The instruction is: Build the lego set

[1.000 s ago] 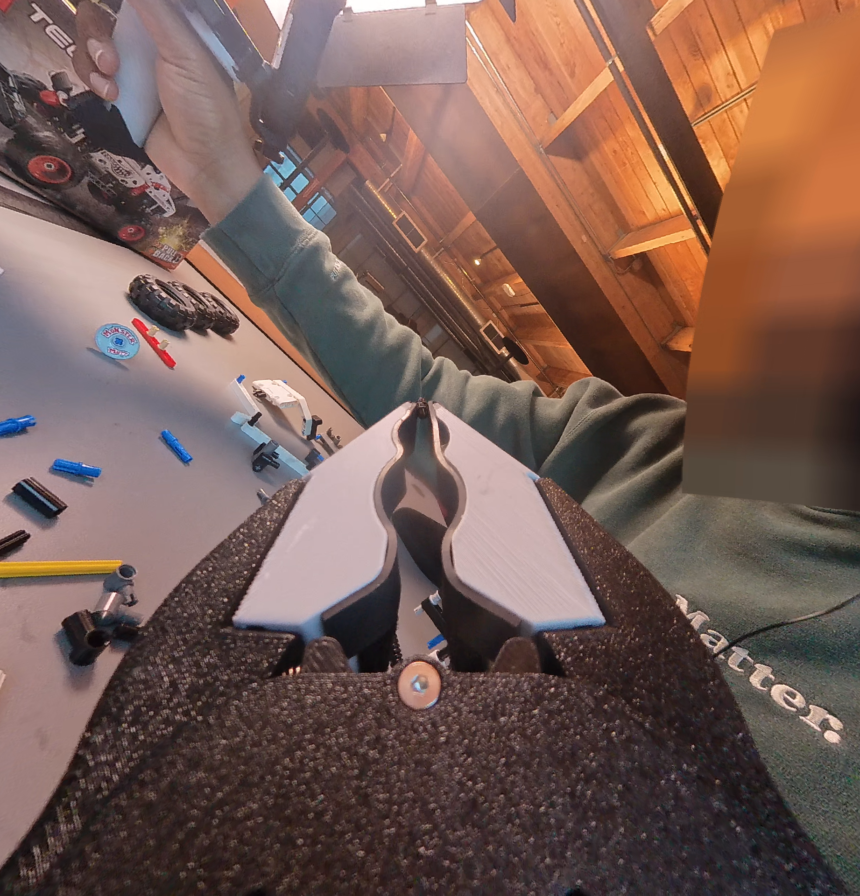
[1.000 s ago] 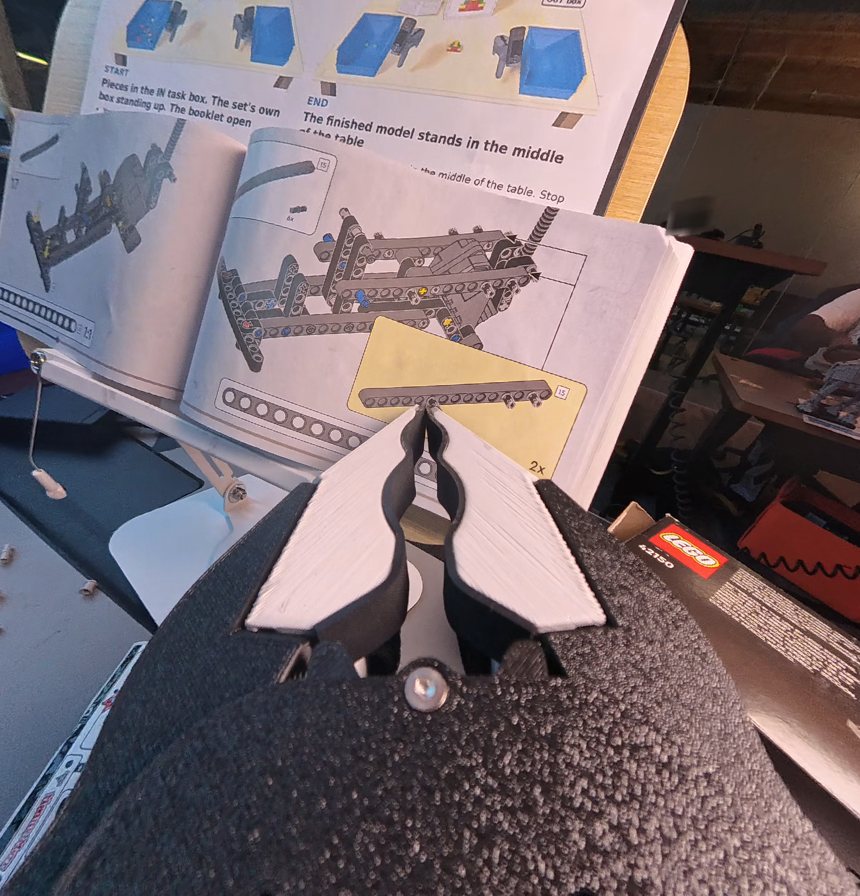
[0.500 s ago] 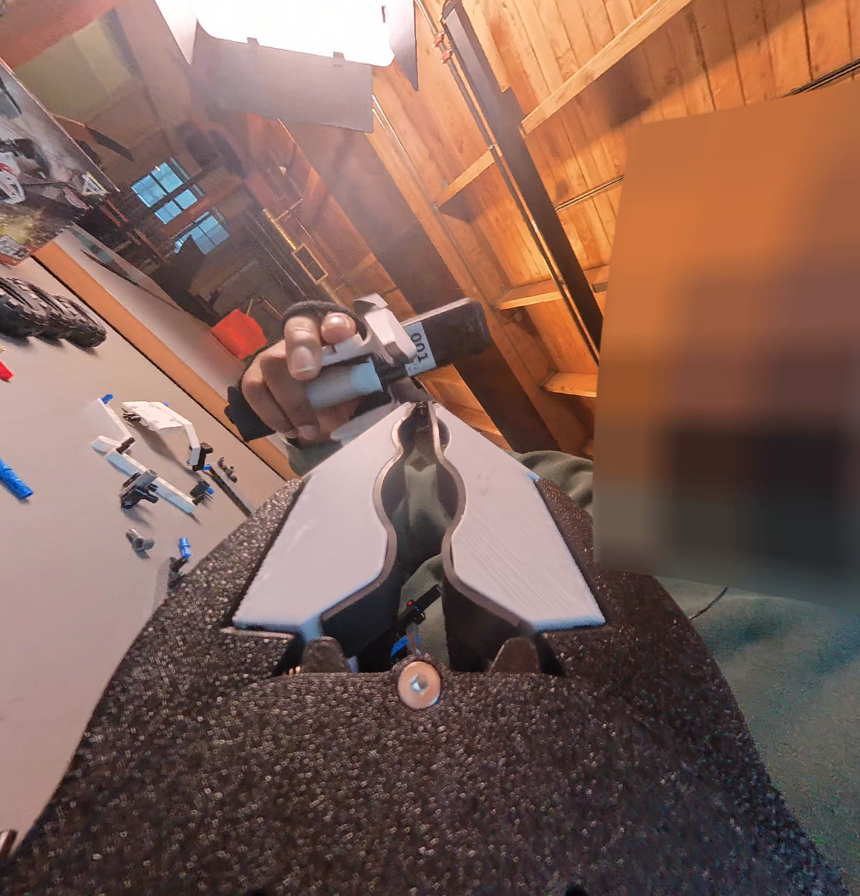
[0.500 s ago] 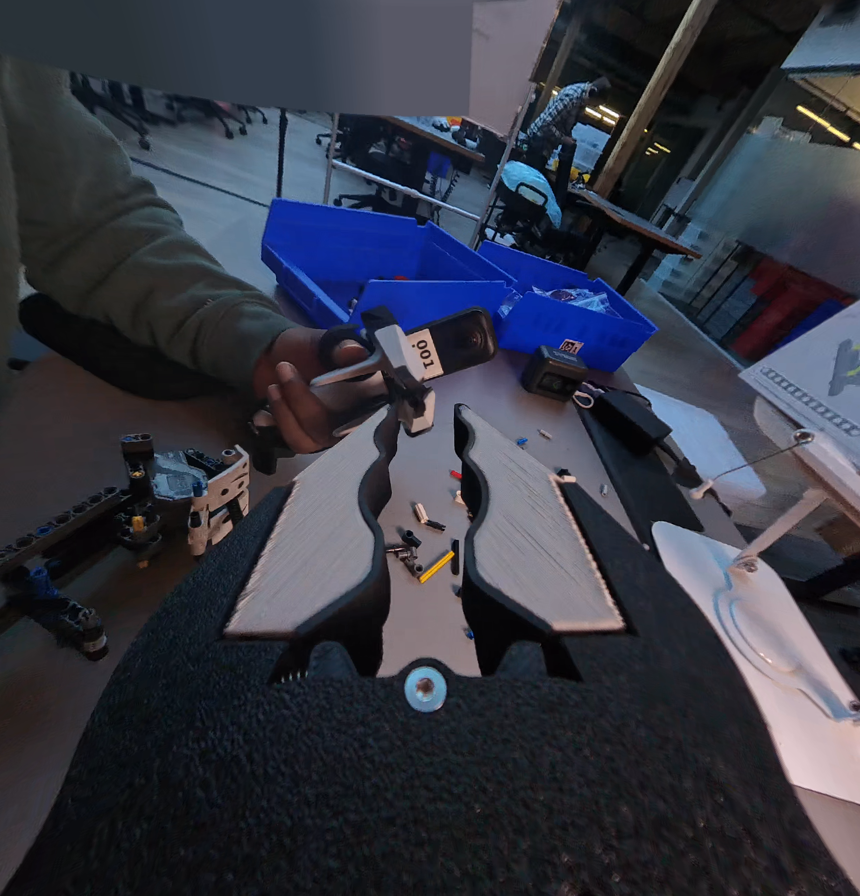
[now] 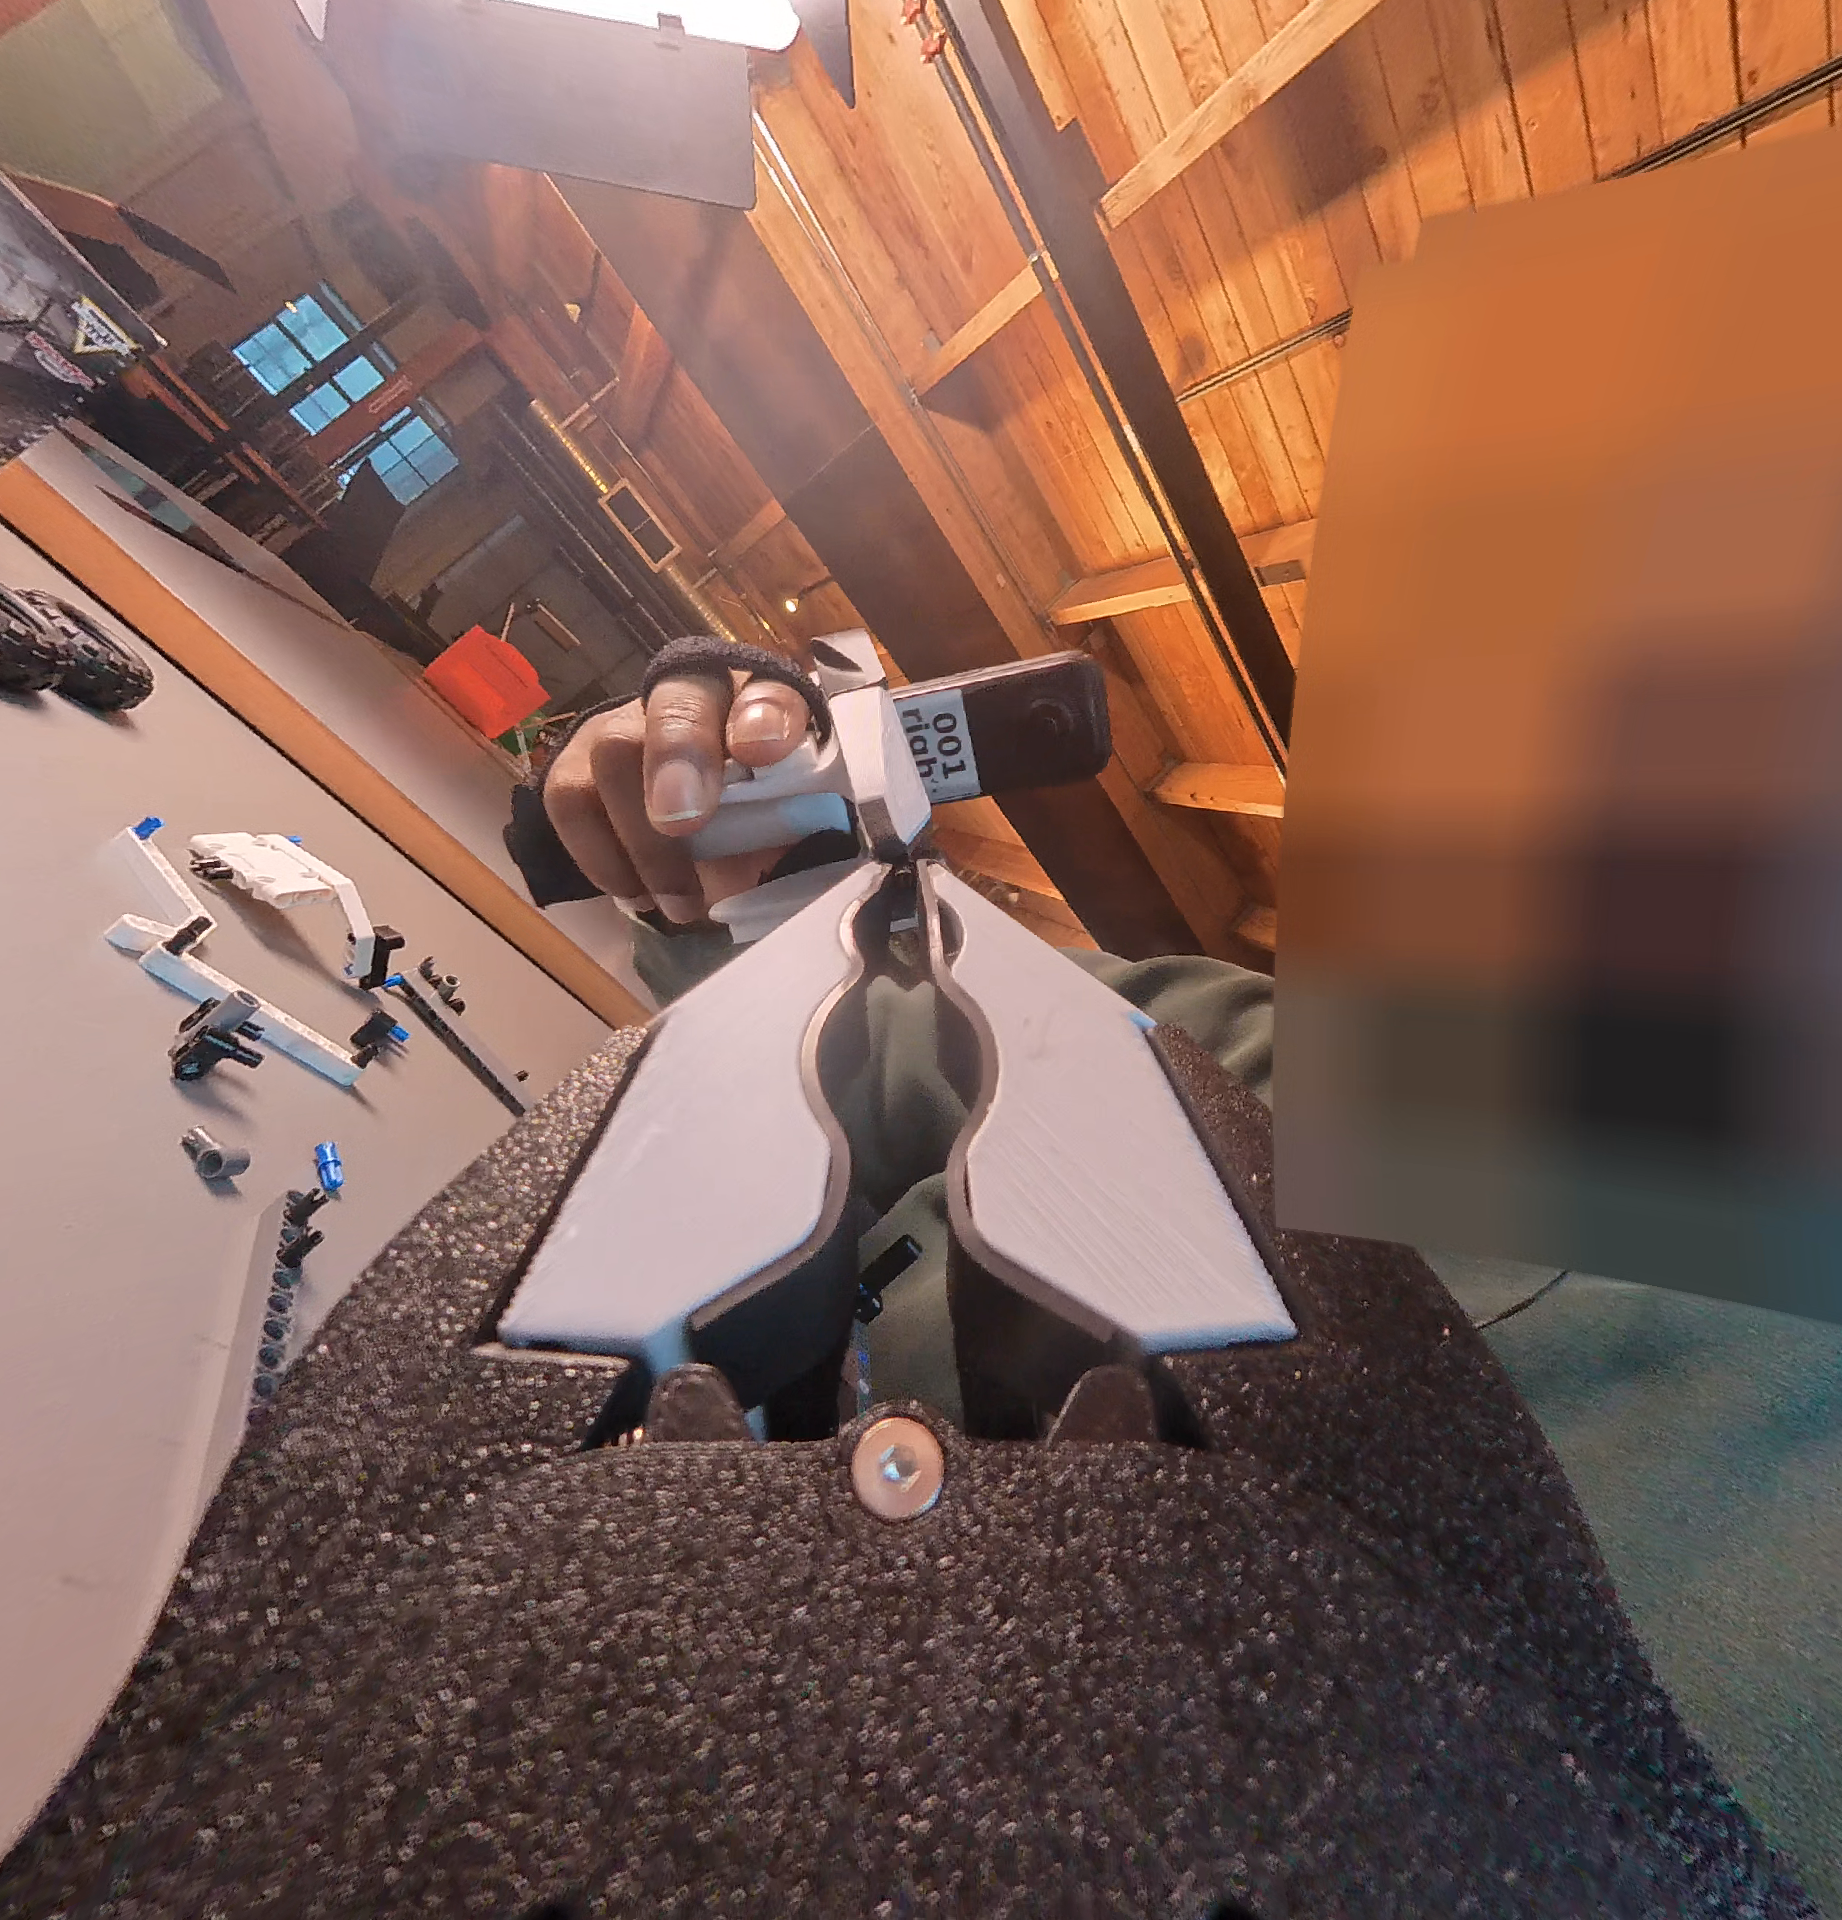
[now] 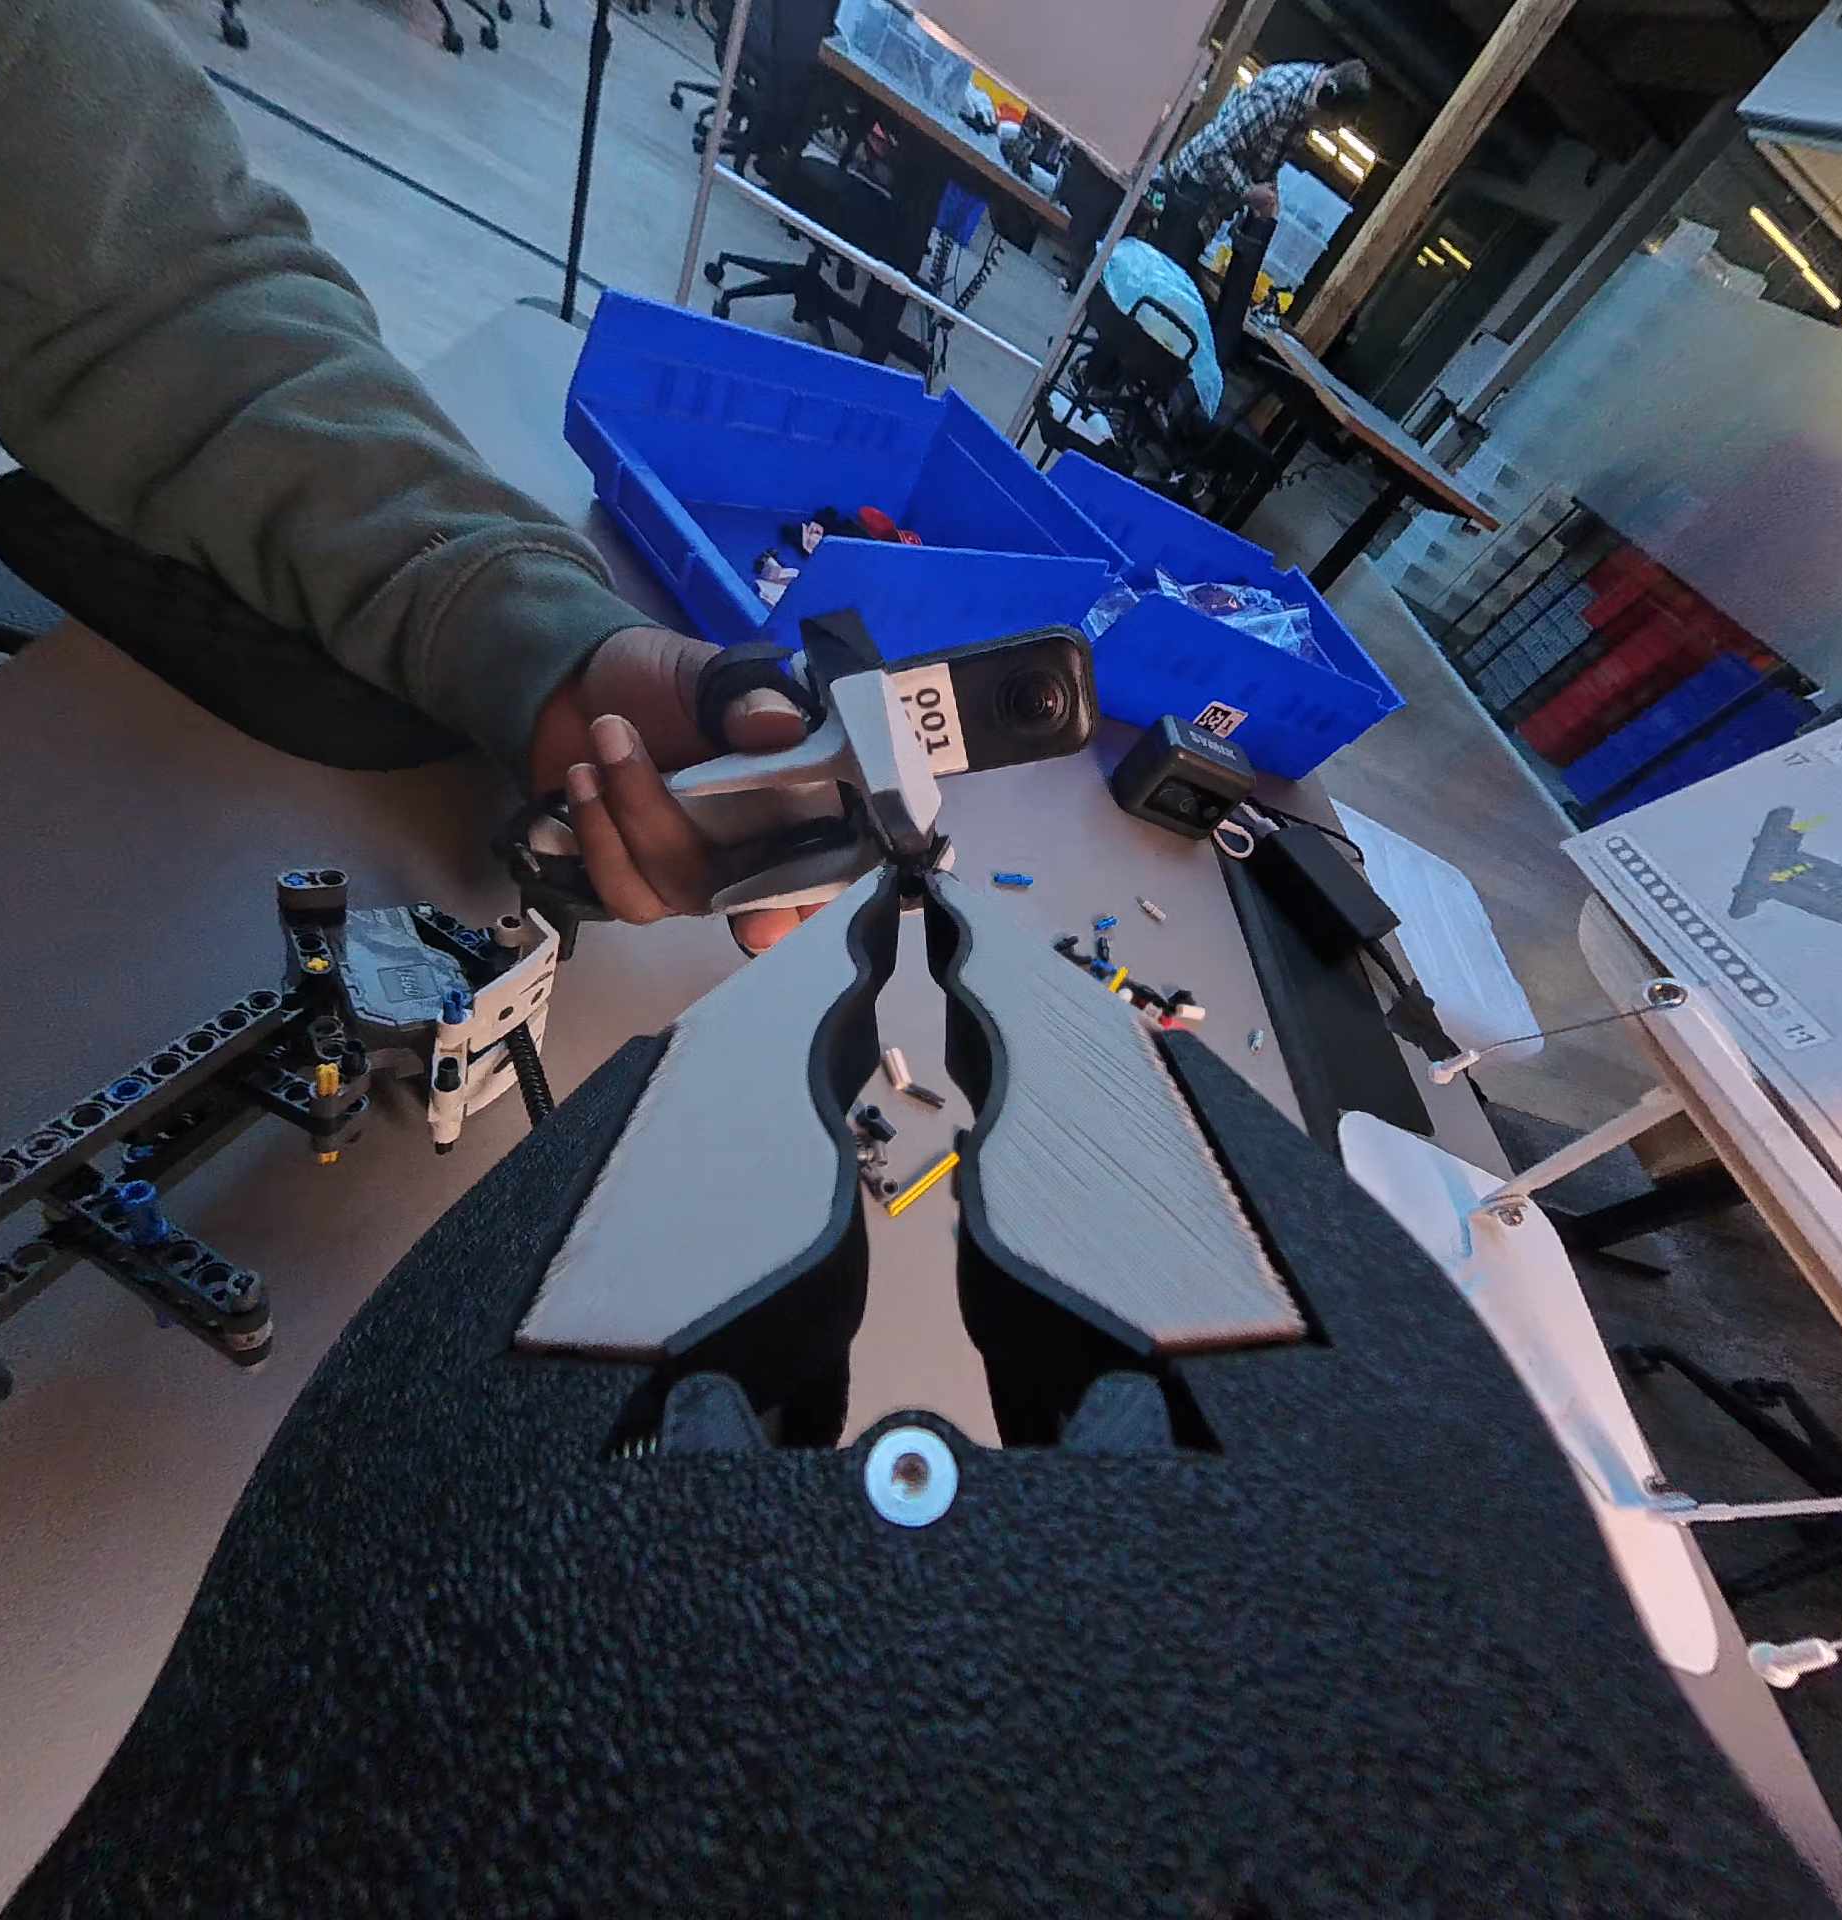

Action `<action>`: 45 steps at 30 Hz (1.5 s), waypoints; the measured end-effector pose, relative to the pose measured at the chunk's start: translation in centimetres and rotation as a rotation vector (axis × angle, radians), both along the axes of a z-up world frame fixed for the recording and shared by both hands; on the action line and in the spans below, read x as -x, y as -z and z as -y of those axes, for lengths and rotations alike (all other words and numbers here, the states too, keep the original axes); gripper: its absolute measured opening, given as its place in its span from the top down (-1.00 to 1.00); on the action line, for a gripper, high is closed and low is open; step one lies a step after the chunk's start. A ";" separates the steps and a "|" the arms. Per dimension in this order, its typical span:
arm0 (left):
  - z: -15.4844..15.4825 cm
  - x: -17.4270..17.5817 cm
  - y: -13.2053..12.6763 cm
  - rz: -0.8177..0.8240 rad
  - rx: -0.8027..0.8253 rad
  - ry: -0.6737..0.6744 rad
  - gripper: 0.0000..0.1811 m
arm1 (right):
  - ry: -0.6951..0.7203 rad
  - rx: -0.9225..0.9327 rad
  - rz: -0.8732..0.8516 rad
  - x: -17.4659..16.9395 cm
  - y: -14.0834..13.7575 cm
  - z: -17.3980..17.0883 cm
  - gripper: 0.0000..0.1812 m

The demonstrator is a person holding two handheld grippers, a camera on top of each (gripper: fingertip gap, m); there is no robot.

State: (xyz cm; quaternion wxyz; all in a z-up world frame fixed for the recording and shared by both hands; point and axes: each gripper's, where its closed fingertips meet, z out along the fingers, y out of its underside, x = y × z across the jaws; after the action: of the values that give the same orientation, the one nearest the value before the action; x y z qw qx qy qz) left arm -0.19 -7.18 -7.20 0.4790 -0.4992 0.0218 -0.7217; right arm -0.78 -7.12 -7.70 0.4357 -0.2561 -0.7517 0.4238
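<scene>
My left gripper (image 5: 901,883) is shut on a small black Lego piece (image 5: 901,909) at its tips, held in the air above the table edge. My right gripper (image 6: 909,883) meets it tip to tip. Its jaws stand narrowly apart and close around the same small black piece (image 6: 909,885). Each gripper shows in the other's view, held in a hand: the right one in the left wrist view (image 5: 875,769), the left one in the right wrist view (image 6: 875,748). A part-built black and white model (image 6: 377,997) lies on the table to the left.
Loose pins and a yellow axle (image 6: 922,1184) lie under my right gripper. Blue bins (image 6: 896,468) stand behind, an open booklet (image 6: 1779,883) on a stand at right. White parts (image 5: 262,873), black tyres (image 5: 55,644) and a black beam (image 5: 460,1029) lie left of my left gripper. Less than 4 cm separates the two grippers' tips. The yellow axle (image 6: 922,1184) is about equally far from each gripper, around 20 centimeters.
My right gripper swung from the booklet round to face the left one, opened, then narrowed onto the piece. My left gripper stayed shut and turned toward the right one.
</scene>
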 end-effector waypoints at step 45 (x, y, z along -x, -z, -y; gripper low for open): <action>0.5 -0.5 17.5 -1.568 -0.103 -0.019 0.92 | 0.000 -0.259 0.834 -4.8 15.4 -3.4 0.96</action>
State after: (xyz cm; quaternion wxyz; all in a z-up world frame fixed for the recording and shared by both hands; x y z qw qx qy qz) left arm 0.34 -7.67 -24.72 0.3525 -0.8403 0.3826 -0.1525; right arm 4.01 -3.77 -23.14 0.1234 -0.3486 -0.9102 0.1864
